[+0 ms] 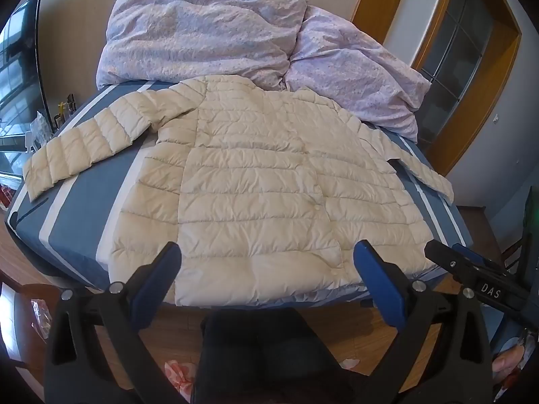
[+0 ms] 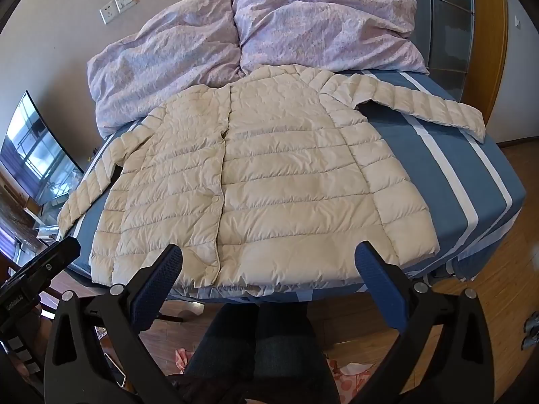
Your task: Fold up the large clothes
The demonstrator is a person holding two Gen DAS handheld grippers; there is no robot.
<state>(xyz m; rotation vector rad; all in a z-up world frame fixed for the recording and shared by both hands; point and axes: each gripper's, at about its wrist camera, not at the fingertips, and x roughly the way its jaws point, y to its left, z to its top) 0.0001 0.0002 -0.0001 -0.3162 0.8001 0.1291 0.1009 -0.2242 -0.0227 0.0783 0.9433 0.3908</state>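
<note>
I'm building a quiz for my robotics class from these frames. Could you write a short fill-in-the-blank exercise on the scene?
1. The cream puffer jacket lies spread flat on the ____-and-white striped bed sheet.
2. Both jacket sleeves are stretched ____, not folded in.
3. Beyond the collar lies a crumpled ____ duvet.
4. The left gripper and right gripper both have their jaws ____.

Missing words: blue; outward; lilac; open

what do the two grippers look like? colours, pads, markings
Both match: the left gripper and right gripper have black frames with triangular cut-outs, silver round bolts at the pivots, and two fingers faced with blue pads that have a fine grid texture. The left wrist view shows the right gripper's side with a small label reading DAS. No cables visible.
</note>
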